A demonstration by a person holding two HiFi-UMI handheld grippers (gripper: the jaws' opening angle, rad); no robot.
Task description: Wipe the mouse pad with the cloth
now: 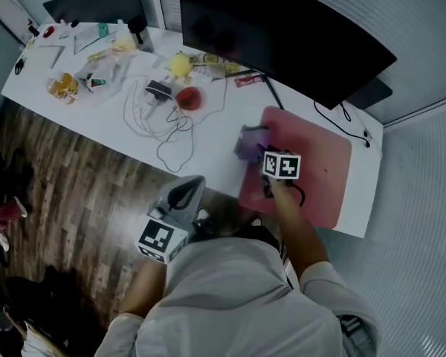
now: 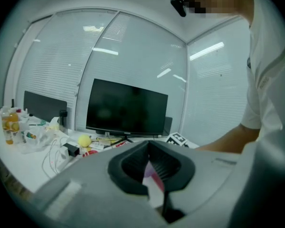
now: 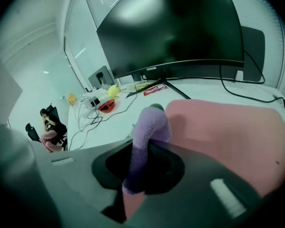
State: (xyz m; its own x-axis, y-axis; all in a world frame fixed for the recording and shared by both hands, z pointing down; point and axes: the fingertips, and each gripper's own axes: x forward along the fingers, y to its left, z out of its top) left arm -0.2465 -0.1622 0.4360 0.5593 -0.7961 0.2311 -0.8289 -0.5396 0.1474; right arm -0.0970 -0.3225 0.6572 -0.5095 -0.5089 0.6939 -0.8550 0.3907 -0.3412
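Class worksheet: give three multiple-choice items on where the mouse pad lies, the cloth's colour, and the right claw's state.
1. The pink rectangular mouse pad lies: A on the white desk by the black monitor; B on the floor; C on a shelf.
2. The fluffy cloth is: A yellow; B purple; C green.
3. The right claw is: A open; B shut, empty; C shut on the cloth.
Answers: A, it rests on the desk; B, it shows purple; C, cloth pinched between its jaws.
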